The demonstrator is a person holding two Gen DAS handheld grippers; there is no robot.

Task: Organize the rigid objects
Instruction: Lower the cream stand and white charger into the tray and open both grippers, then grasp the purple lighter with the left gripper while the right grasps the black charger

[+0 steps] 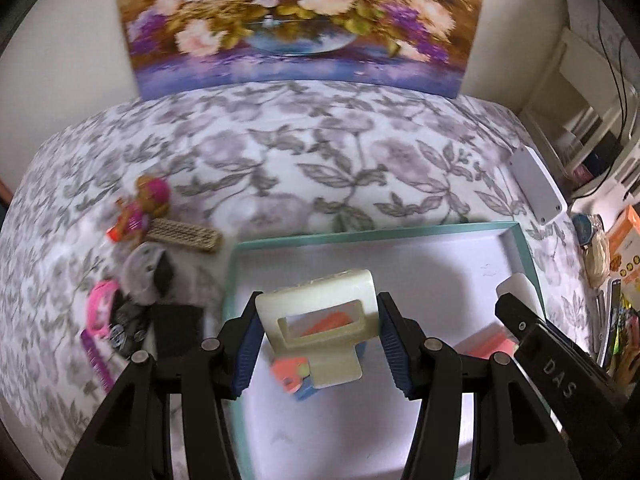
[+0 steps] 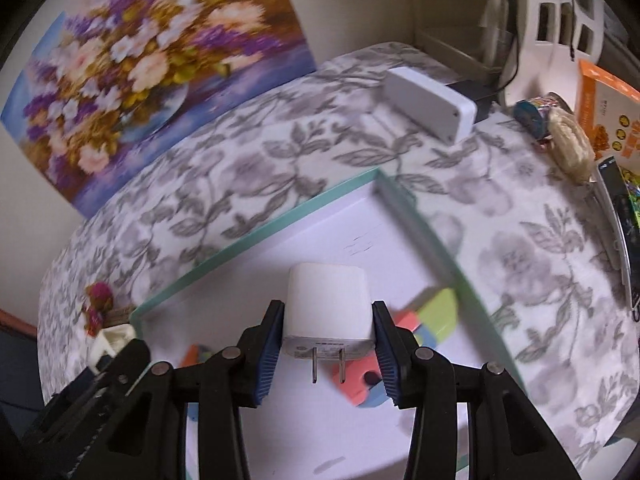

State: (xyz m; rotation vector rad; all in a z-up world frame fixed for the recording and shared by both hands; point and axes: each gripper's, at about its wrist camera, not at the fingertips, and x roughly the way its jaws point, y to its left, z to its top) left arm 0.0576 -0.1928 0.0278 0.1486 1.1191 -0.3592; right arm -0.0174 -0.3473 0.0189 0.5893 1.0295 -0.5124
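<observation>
My left gripper (image 1: 318,316) is shut on a cream plastic holder with a rectangular window (image 1: 320,308), held over the shallow teal-rimmed white box (image 1: 360,236). My right gripper (image 2: 326,320) is shut on a white plug-in charger (image 2: 326,304), its two prongs pointing back at me, also over the box (image 2: 256,236). Coloured blocks lie in the box: salmon and blue ones (image 1: 294,376) under the holder, salmon, green and blue ones (image 2: 432,316) beside the charger. The right gripper with the charger shows at the right of the left wrist view (image 1: 516,292).
Left of the box lie a small doll (image 1: 148,200), a tan comb-like piece (image 1: 184,234), a grey soft item (image 1: 148,276), a pink item (image 1: 100,308) and a purple comb (image 1: 96,356). A white case (image 2: 428,104) sits at the back right; snack packs (image 2: 600,116) line the right edge.
</observation>
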